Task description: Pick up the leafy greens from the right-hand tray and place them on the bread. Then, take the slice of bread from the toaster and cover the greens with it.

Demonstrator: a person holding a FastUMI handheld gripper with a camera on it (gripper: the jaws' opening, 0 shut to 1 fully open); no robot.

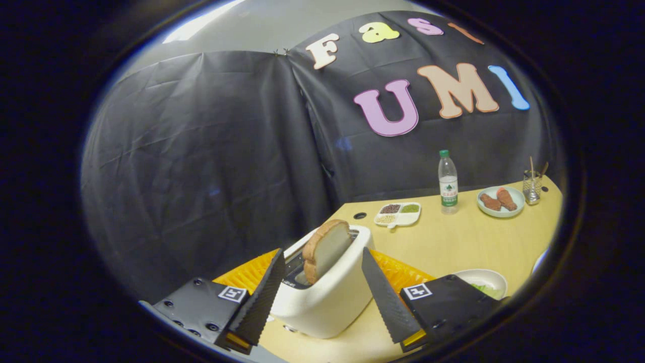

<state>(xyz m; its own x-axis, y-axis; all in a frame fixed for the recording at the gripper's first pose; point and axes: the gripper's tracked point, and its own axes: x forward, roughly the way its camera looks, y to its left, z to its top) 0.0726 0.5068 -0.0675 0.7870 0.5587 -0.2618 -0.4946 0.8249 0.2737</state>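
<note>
Hovering spread gripper [320, 290] astride white toaster [327, 297], bread slice [325, 249] (untouched) waiting; greens [488, 290] apparently plated near desk [453, 242] edge.

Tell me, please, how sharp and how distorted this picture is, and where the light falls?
In the gripper view the toaster and bread slice between the open gripper's fingers are sharp; the fisheye bends the table edge and tilts the water bottle; light is even, brightest on the wall strip above the cloth.
</note>
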